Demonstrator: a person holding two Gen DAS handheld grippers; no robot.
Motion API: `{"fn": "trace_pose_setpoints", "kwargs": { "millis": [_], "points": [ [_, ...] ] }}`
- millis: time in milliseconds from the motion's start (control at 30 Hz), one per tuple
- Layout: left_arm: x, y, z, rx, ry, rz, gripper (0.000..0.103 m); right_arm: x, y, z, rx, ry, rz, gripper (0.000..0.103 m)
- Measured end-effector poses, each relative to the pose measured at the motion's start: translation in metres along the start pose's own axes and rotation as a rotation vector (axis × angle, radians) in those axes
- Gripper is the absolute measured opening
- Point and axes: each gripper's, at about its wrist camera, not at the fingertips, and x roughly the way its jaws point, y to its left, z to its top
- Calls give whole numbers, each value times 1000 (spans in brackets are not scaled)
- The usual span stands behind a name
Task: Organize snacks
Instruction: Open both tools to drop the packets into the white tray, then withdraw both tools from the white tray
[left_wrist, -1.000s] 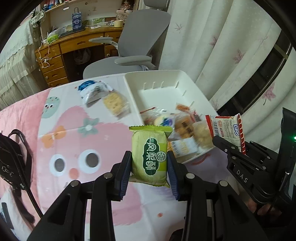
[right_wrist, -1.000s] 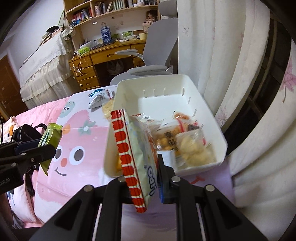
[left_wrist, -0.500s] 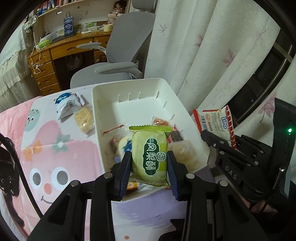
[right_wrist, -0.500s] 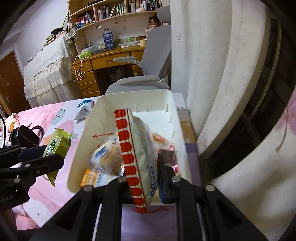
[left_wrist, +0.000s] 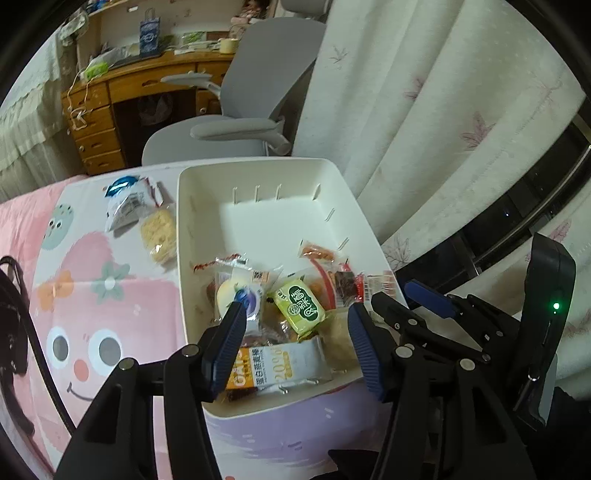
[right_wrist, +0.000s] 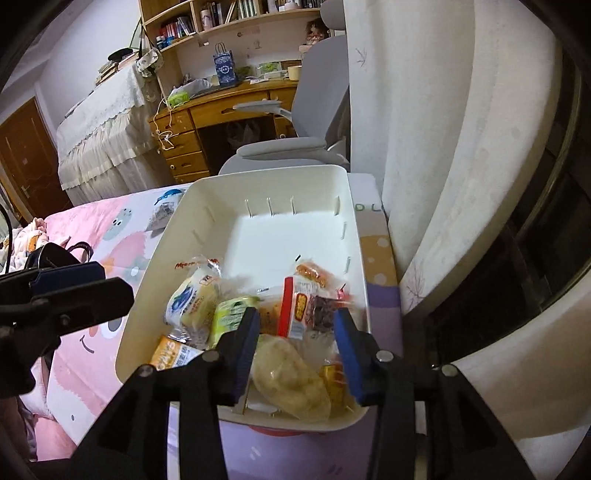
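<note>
A white bin (left_wrist: 258, 168) (right_wrist: 354, 236) sits on the pink cartoon cloth and holds several snack packets at its near end. The green packet (left_wrist: 301, 304) (right_wrist: 231, 314) lies among them, and the red-and-white packet (right_wrist: 297, 308) lies beside it. My left gripper (left_wrist: 295, 325) is open and empty above the bin's near end. My right gripper (right_wrist: 295, 325) is open and empty over the same end. Two snack packets (left_wrist: 127, 205) (left_wrist: 159, 236) lie on the cloth left of the bin.
A grey office chair (left_wrist: 243, 110) and a wooden desk (left_wrist: 122, 96) stand behind the table. White curtains (left_wrist: 424, 110) hang close on the right. A black bag strap (left_wrist: 22, 332) lies at the left edge. The bin's far half is bare.
Both grippers have opened. The green packet has dropped from the left gripper into the bin, and the red-and-white packet has dropped from the right gripper into the bin.
</note>
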Motion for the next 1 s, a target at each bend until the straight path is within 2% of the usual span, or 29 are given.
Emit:
{"fn": "trace_pose_setpoints", "kwargs": {
  "millis": [267,433,533,700,933,1000],
  "points": [
    [-6,30,-18,-105,17,30,56,0,13,-13,34,61,74,42],
    [-16,56,-37,-143,41,73,60,0,28,-23,58,112,138,42],
    [-25,75,-51,-174,44,95,68,-1,41,-31,61,129,152,42],
    [-40,112,-69,-223,55,110,68,-1,67,-42,50,154,174,42],
    [-69,164,-81,-236,42,114,69,-2,106,-49,84,185,198,42],
    [-78,182,-83,-244,34,111,70,-1,117,-49,103,191,192,45]
  ]
}}
